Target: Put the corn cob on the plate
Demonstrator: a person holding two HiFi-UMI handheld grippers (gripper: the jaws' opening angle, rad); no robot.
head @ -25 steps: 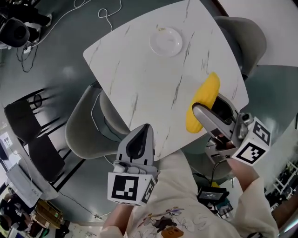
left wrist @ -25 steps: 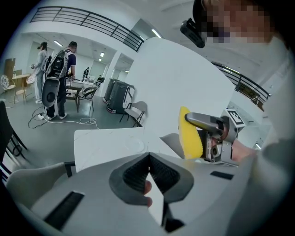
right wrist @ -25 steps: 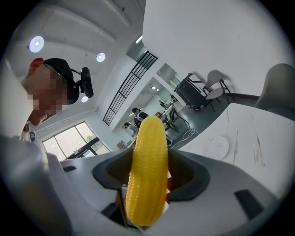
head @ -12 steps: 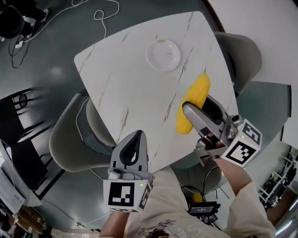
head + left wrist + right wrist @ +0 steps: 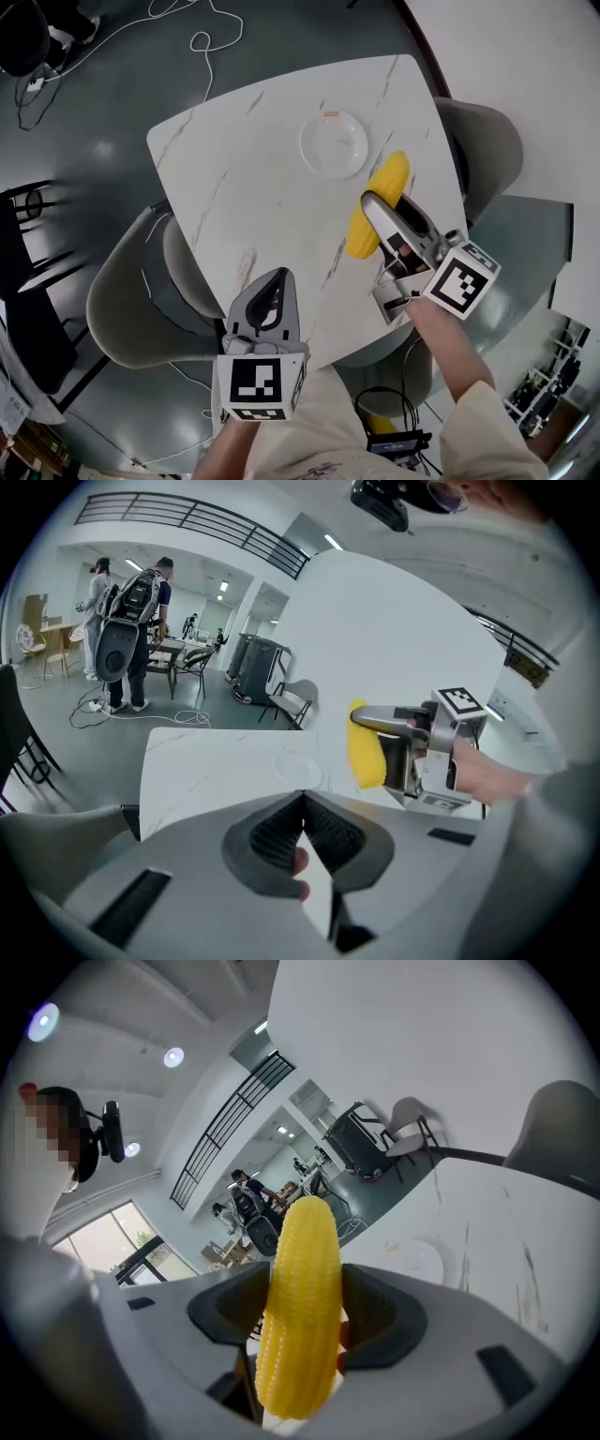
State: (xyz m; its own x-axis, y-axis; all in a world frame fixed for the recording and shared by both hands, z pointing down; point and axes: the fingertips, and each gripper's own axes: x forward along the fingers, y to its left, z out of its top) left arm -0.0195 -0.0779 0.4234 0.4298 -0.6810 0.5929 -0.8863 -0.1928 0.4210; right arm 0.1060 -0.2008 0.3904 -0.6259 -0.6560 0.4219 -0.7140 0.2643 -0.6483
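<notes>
My right gripper is shut on a yellow corn cob, held above the white marble table just right of and below the white plate. In the right gripper view the corn cob stands upright between the jaws, with the plate lying on the table beyond it. My left gripper is shut with nothing in it, near the table's front edge. The left gripper view shows the corn cob and the right gripper to the right, and the plate faintly ahead.
Grey chairs stand around the table: one at the left and one at the right. Cables lie on the floor beyond the far edge. People stand far off in the room.
The right gripper has carried the corn cob up and closer to the plate. The left gripper has stayed at the table's front edge, still shut.
</notes>
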